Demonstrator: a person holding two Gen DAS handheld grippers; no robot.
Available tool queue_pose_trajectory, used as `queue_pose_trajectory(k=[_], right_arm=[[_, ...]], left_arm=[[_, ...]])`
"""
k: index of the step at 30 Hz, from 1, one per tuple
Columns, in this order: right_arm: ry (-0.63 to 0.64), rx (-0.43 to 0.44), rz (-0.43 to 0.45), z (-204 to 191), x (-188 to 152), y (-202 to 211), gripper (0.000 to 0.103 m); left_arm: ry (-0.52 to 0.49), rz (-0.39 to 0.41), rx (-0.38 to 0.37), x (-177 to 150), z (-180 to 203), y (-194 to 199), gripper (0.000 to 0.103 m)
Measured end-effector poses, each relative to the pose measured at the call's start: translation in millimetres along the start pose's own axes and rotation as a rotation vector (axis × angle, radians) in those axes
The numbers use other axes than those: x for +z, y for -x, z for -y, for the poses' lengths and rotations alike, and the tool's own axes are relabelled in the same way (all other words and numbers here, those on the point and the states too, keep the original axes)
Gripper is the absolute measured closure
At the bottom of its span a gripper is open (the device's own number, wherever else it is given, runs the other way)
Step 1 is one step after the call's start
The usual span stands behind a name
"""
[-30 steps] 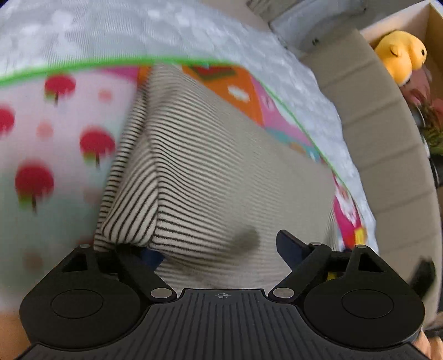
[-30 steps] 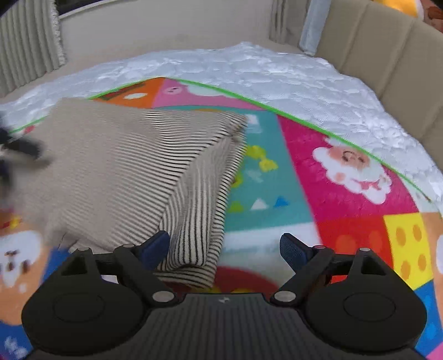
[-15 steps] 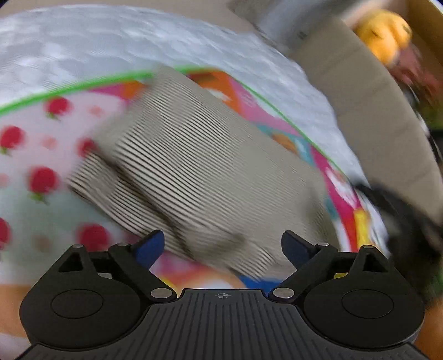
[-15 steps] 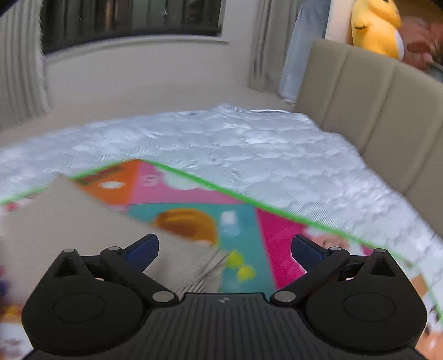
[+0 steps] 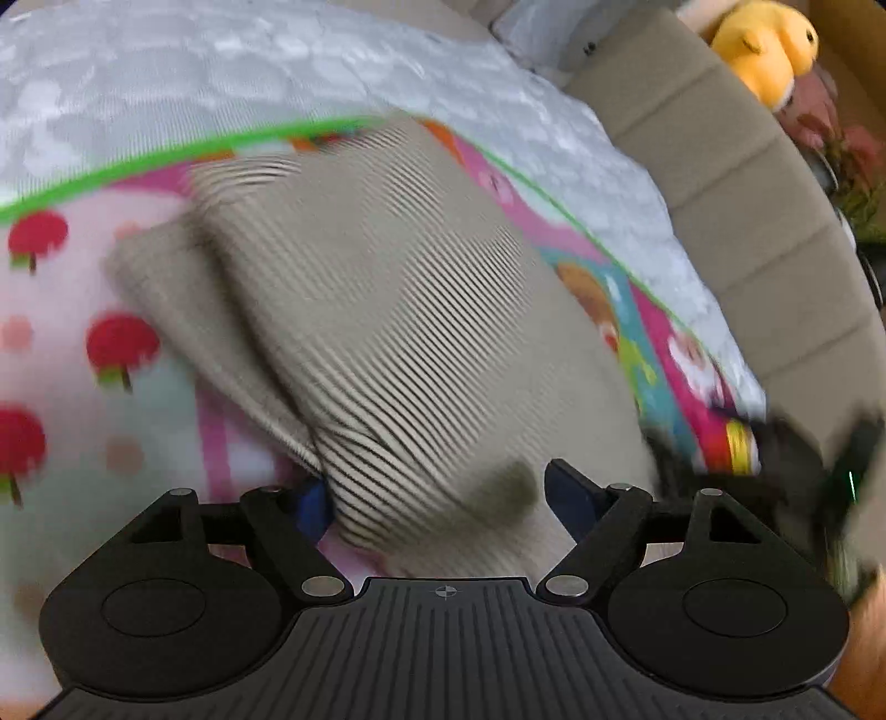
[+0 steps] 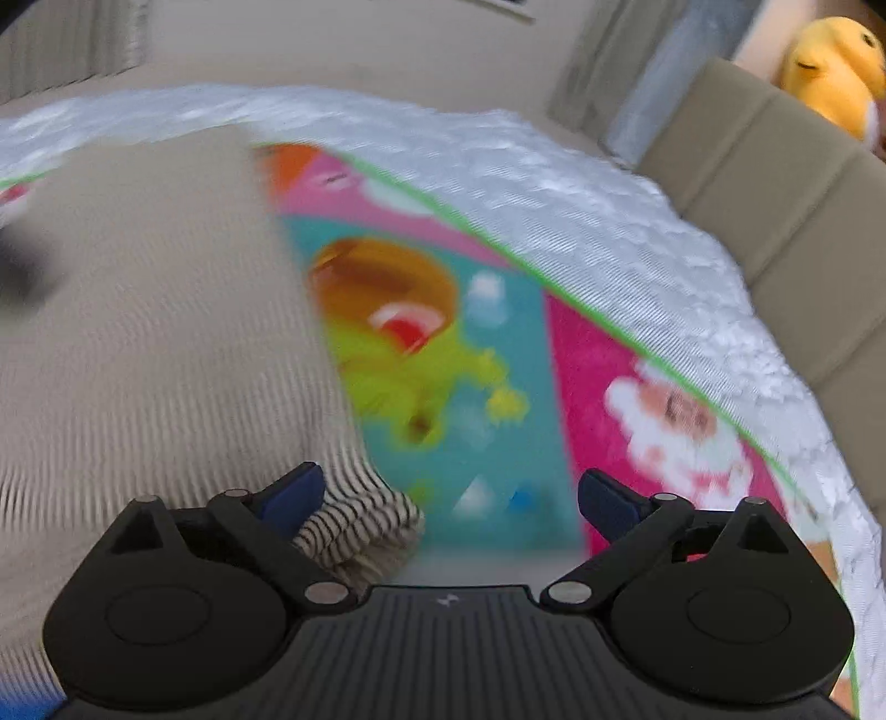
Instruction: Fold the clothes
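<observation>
One folded striped garment [image 5: 387, 310] is lying on one colourful play mat [image 5: 66, 343], and the mat is lying on one white quilted mattress [image 5: 232, 66]. One yellow plush toy [image 5: 767, 47] is sitting at about 1 o'clock in the left wrist view, above one beige padded headboard [image 5: 736, 183]. Two grippers are showing: the left gripper [image 5: 437, 498] and the right gripper [image 6: 451, 495], each with two blue-tipped fingers standing apart, and on the mat three red trees [image 5: 119, 346] are showing whole near 9 o'clock, and one Santa figure [image 6: 675, 426] in the right wrist view.
</observation>
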State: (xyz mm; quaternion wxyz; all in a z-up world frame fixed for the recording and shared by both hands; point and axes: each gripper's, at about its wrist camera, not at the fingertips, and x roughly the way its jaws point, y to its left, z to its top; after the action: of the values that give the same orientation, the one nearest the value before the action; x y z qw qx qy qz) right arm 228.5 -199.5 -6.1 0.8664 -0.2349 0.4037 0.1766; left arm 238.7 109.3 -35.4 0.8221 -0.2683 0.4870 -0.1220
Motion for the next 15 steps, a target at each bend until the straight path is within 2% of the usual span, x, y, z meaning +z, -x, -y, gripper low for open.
queue_pose_trajectory(k=[2,4,5,6,7,9,13,15], right_arm=[[0.023,0.076,-0.011,-15.1,-10.8,17.3,0.004],[0.053,0.144,-0.015,-27.8,-21.0,33.5,0.004],[0.073,0.159,-0.006,-33.1,-23.6,38.5,0.004],[0.093,0.173,0.004,-38.6,-25.9,43.2,0.004],[0.092,0.168,0.021,-39.1,-25.8,46.4,0.004],[0.083,0.154,0.057,-38.9,-25.2,52.1,0.004],[-0.117,0.153,0.201,-19.2,-20.9,70.8,0.003],[-0.169,0.184,0.209,-15.8,-20.5,71.8,0.002]], left_arm=[[-0.011,0.071,0.032,10.6,-5.5,3.9,0.019],[-0.056,0.184,0.149,17.4,-10.7,14.9,0.018],[-0.044,0.212,0.189,19.9,-17.2,20.2,0.018],[-0.017,0.22,0.193,21.0,-24.7,25.0,0.018],[0.025,0.221,0.175,20.2,-32.6,31.1,0.017],[-0.039,0.195,0.163,6.1,-18.4,34.4,0.013],[-0.174,0.142,0.139,-22.6,11.4,40.8,0.009],[-0.241,0.115,0.128,-36.9,26.3,44.0,0.008]])
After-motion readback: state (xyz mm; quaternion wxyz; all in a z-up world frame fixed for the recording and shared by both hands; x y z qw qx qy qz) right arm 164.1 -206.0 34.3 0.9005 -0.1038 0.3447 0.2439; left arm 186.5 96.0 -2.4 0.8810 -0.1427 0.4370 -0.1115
